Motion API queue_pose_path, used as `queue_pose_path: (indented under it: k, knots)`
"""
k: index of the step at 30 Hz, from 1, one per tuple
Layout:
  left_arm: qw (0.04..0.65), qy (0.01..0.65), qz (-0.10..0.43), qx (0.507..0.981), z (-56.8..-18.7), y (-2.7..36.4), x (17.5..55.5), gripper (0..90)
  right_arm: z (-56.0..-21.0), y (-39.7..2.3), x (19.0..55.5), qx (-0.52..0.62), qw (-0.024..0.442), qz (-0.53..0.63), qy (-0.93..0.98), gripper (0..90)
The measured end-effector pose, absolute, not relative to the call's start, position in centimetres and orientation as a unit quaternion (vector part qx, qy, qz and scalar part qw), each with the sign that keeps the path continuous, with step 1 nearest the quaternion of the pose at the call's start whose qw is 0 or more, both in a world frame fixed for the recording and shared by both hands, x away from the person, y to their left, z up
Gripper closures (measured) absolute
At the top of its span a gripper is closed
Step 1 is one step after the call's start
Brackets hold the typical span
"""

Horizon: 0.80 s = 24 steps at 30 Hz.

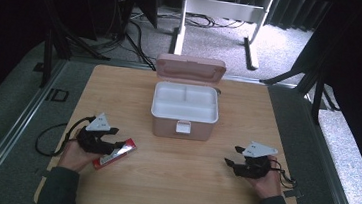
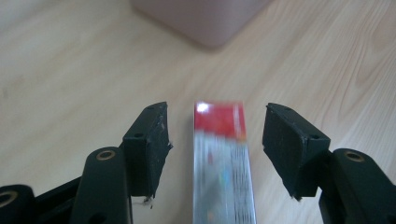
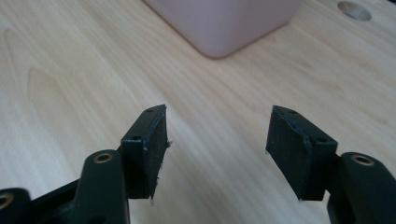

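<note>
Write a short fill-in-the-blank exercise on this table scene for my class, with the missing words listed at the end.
1. The lid of the pink box stands ____.
2. The red and silver packet lies between the jaws of the ____ gripper.
3. The right gripper has ____ between its jaws.
4. The box sits on a ____ table.

Missing words: open; left; nothing; wooden

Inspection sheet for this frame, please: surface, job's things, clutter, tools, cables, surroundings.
Surface: light wooden table, round hole near the far right edge.
Job's things: red and silver packet lying flat; pink box, lid open, white tray inside empty.
Clutter: nothing seen.
Tools: left tool open, jaws astride the packet with gaps on both sides; right tool open, nothing between the jaws.
Cables: black cable looping off the left tool; floor cables behind the table.
Surroundings: grey carpet, white desk frame, dark curtains.
</note>
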<state>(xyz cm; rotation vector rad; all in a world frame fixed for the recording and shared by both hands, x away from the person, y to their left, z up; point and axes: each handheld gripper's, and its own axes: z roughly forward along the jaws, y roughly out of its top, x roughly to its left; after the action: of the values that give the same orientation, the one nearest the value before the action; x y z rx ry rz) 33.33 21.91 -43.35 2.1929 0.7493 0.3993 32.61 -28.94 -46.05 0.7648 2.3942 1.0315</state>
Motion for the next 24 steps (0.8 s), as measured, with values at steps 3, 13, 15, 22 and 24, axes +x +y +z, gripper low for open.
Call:
queue_pose_path:
  k: [3, 13, 15, 22, 24]
  knots:
    - [0.385, 0.282, 0.159, 0.864, -41.8, 20.4, 34.7, 41.8, -45.5, -27.7, 33.5, 0.273, 0.215, 0.368, 0.862, 37.8]
    - [0.405, 0.283, 0.166, 0.854, -37.8, 16.5, 40.1, 42.2, -43.5, -23.9, 36.7, 0.269, 0.218, 0.383, 0.857, 31.5]
    - [0.410, 0.286, 0.163, 0.851, -37.4, 15.9, 40.9, 42.3, -43.3, -23.5, 37.4, 0.268, 0.218, 0.387, 0.855, 30.5]
    - [0.415, 0.295, 0.152, 0.847, -37.0, 13.7, 42.8, 44.1, -43.0, -22.6, 38.3, 0.270, 0.215, 0.403, 0.848, 30.5]
    - [0.391, 0.305, 0.157, 0.854, -37.4, 12.9, 43.6, 45.8, -43.2, -22.3, 38.5, 0.269, 0.214, 0.402, 0.849, 30.9]
